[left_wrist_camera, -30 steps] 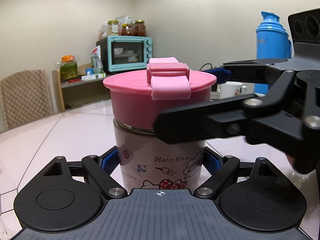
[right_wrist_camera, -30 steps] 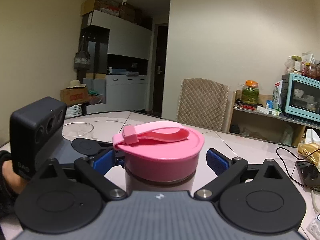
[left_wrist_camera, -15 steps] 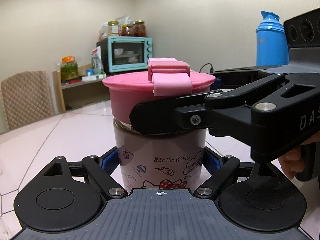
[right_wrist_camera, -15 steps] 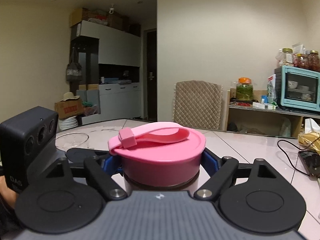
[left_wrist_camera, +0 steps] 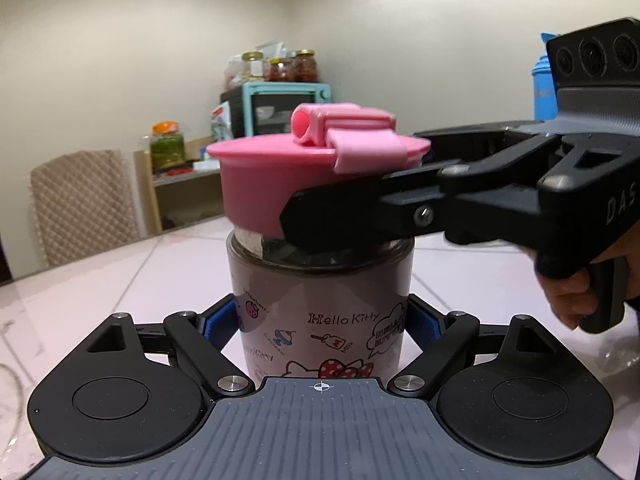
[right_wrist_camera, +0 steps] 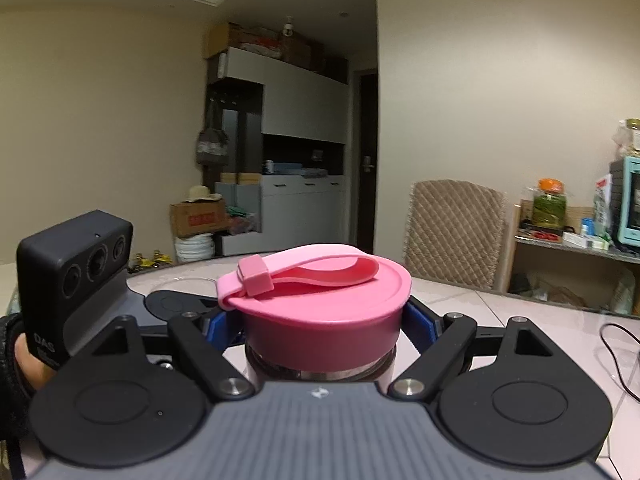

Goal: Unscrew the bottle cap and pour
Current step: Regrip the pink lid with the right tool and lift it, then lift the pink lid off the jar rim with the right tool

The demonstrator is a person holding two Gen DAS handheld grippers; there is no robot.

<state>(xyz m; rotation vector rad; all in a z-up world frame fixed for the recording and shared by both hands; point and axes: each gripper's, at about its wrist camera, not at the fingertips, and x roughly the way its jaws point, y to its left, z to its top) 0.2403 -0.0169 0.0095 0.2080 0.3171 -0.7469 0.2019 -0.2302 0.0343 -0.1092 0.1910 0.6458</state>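
Note:
A Hello Kitty bottle (left_wrist_camera: pixel 320 304) stands upright on the table. My left gripper (left_wrist_camera: pixel 320 320) is shut on its body, blue pads against both sides. Its pink cap (left_wrist_camera: pixel 280 180) with a loop strap sits tilted and raised, with the neck showing under it. My right gripper (right_wrist_camera: pixel 322 320) is shut on the pink cap (right_wrist_camera: pixel 324 308), blue pads at both sides; its black fingers (left_wrist_camera: pixel 360 216) reach in from the right in the left wrist view. The bottle body (right_wrist_camera: pixel 316 372) is mostly hidden in the right wrist view.
The pale tiled table (left_wrist_camera: pixel 120 280) carries a blue thermos (left_wrist_camera: pixel 542 88) at the far right. A quilted chair (left_wrist_camera: pixel 80 204) stands behind, with a shelf holding a teal toaster oven (left_wrist_camera: pixel 288 108) and jars. A black cable (right_wrist_camera: pixel 620 344) lies at the right.
My right gripper has closed on the cap and turned it; the strap now points another way and the cap sits higher and tilted. The left gripper stays on the bottle.

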